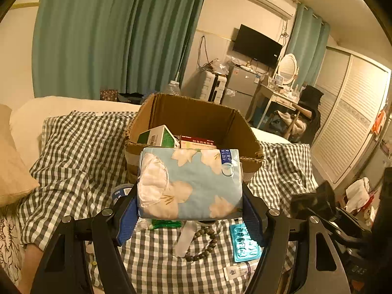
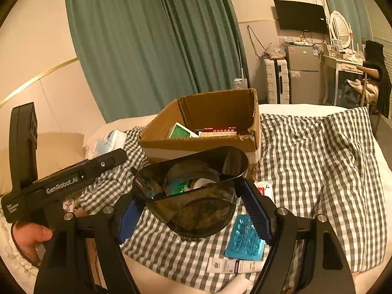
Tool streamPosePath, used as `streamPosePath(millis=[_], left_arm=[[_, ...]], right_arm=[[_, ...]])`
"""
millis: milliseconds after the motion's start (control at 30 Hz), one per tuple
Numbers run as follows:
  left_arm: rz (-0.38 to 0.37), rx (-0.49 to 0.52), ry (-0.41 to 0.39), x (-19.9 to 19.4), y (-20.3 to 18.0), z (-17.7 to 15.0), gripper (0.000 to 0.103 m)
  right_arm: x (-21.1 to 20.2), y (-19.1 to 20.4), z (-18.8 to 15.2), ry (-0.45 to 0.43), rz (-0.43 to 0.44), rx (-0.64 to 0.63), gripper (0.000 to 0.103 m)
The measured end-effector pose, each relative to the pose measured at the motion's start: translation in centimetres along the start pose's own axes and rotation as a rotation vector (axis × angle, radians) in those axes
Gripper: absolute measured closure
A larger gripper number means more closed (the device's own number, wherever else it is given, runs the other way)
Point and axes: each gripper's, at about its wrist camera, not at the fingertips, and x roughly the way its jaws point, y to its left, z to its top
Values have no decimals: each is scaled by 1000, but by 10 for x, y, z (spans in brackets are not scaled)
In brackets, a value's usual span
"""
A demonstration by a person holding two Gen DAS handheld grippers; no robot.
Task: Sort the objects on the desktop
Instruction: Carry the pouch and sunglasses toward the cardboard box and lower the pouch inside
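Clearly mid-carry on both sides. Left gripper (image 1: 189, 210) clamped across the sides of a tissue pack (image 1: 189, 183), pale blue with cream flowers, held up just short of the near wall of the box (image 1: 196, 147) and not yet over its opening. Right gripper (image 2: 193, 210) closed on a dark translucent cup (image 2: 193, 196), lifted off the checked cloth (image 2: 318, 159), holding small items inside, green and white among them, too blurred to name. Box sitting open on the cloth, already holding a green carton (image 1: 159, 136) and a red-lidded packet (image 1: 197, 142). Left on the cloth below the grippers: a teal blister pack (image 1: 245, 243), a bead bracelet (image 1: 203, 245), a clear tube (image 1: 186, 240) and a green packet (image 1: 166, 224) half hidden under the tissue pack. Judging by this, step in hand: delivering the tissue pack to the box. Next move likely calls for a short forward reach to clear the ragged front rim, then opening over the free space right of the cartons. Soft pack apt to sag or catch on the rim if released too early. Cup best kept level meanwhile, to avoid spilling.
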Motion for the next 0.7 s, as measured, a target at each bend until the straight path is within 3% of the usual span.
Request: streamPosePath(millis=[167, 300, 533, 700], left_arm=[[-14, -17, 12, -1, -7, -4, 29], [-31, -102, 27, 5, 8, -6, 29], [-18, -108, 37, 13, 19, -9, 29], [27, -75, 30, 13, 27, -3, 29]], right_arm=[[29, -8, 13, 18, 70, 85, 27], [56, -18, 2, 91, 229, 215, 27], [87, 9, -41, 247, 147, 47, 27], [71, -9, -29, 202, 125, 97, 27]])
